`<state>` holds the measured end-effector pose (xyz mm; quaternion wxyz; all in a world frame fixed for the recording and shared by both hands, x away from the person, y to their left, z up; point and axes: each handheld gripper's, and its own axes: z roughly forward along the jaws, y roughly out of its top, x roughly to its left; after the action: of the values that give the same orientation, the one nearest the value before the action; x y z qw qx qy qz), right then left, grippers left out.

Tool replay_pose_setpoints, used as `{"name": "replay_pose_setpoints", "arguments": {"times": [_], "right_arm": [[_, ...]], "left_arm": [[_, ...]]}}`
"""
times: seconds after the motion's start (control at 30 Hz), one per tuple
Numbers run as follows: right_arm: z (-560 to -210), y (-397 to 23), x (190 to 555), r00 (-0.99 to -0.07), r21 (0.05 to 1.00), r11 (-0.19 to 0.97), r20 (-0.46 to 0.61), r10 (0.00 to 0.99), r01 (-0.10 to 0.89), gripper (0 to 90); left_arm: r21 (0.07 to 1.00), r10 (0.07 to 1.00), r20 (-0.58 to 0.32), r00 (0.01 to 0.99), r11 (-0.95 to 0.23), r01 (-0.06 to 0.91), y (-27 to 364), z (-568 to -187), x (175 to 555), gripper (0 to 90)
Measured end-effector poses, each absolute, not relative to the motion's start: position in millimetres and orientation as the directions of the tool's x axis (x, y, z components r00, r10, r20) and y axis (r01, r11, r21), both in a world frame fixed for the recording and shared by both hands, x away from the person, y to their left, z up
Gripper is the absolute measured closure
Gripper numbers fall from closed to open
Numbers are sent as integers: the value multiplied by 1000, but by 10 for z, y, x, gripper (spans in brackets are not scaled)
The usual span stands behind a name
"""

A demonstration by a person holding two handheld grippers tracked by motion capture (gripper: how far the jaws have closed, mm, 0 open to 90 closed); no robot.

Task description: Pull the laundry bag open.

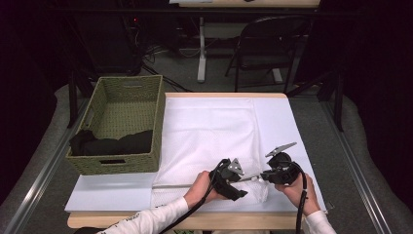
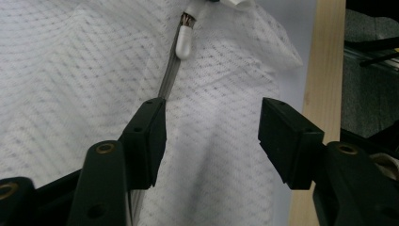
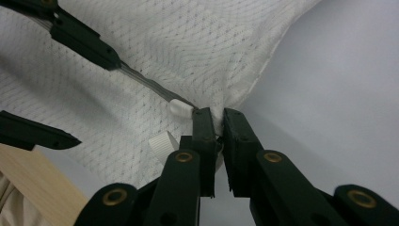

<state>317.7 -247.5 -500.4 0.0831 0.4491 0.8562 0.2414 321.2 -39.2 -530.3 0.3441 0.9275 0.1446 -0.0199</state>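
A white mesh bag (image 1: 209, 131) lies flat on the table, its grey zipper (image 1: 170, 185) running along the near side. My right gripper (image 1: 260, 178) is shut on a pinch of the bag's fabric (image 3: 188, 42) just past the white zipper pull (image 3: 181, 107). My left gripper (image 1: 243, 184) stands just left of it, low over the bag. In the left gripper view its jaws (image 2: 211, 117) are apart, one pad at the zipper tape (image 2: 169, 77), the other over plain mesh, with a rise of fabric between them and no pad pressing.
A green woven basket (image 1: 158, 122) with a dark garment (image 1: 112, 144) inside sits at the table's left. A white sheet (image 1: 277, 117) covers the tabletop; its wooden near edge (image 2: 324, 70) is close to both grippers. A folding chair (image 1: 268, 44) stands beyond the table.
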Motion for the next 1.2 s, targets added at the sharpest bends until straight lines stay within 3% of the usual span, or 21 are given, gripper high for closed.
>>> {"name": "replay_pose_setpoints", "arguments": {"times": [0.3,1.2], "right_arm": [[-4987,-2460,3162,-592,497,485,74,802,720,844],[-4966,-2411,3134,-623,518,498,89,777,696,844]], "left_arm": [[631,257,-134,957,-723,282,-552,-5341,3266,546],[633,278,-150,949,-710,308,-650,-5393,3405,719]]}}
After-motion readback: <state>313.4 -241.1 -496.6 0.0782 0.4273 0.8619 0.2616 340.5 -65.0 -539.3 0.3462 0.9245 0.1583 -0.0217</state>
